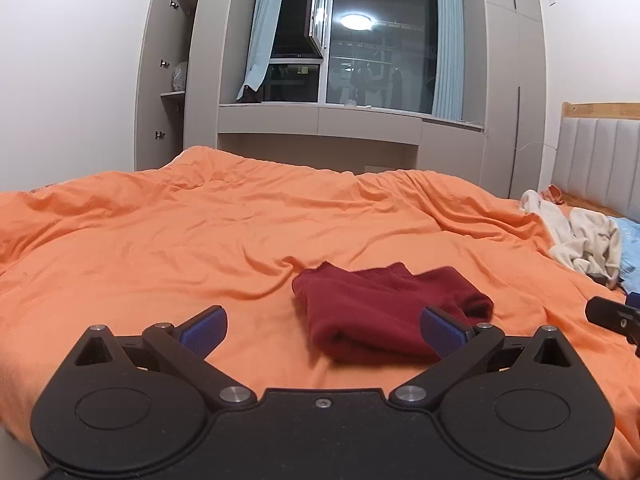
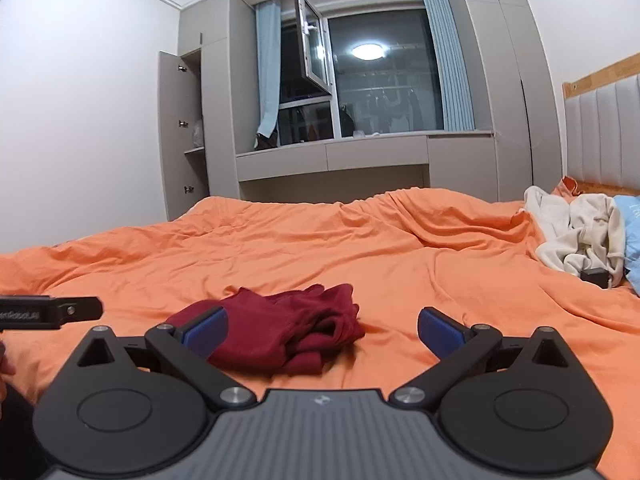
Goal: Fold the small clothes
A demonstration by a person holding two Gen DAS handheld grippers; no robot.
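1. bed covered by a rumpled orange duvet [image 1: 200, 240]; creases run across it, a raised ridge toward the far edge.
2. near the right edge, by the grey padded headboard [image 1: 600, 160], lies a heap of cream clothing [image 1: 580, 240] with a light blue piece [image 1: 628, 248] just beside it. a small dark block [image 2: 596, 276] sits against the heap's near side.
3. beyond the far edge: grey wardrobe with one door open [image 1: 154, 80], a dark window [image 1: 380, 48] with a tilted-in sash, pale blue curtains [image 1: 260, 32] on both sides.
4. nothing lies between the grippers and the garment; open duvet all round it.
5. task's thing: a dark red garment [image 1: 380, 312], loosely bunched, rests on the duvet toward the near edge, about midway along it, well apart from the cream heap.
6. left gripper [image 1: 324, 326]: jaws spread wide, blue pads bare, gripping nothing. in its view the garment lies ahead, toward the right finger [image 1: 444, 330], whose tip overlaps it in the picture; contact cannot be told.
7. right gripper [image 2: 322, 330]: jaws spread wide, released, nothing between them. garment lies ahead, toward its left finger [image 2: 204, 330], which overlaps it in view; contact cannot be told.
8. each gripper's black tip shows at the side of the other's view.
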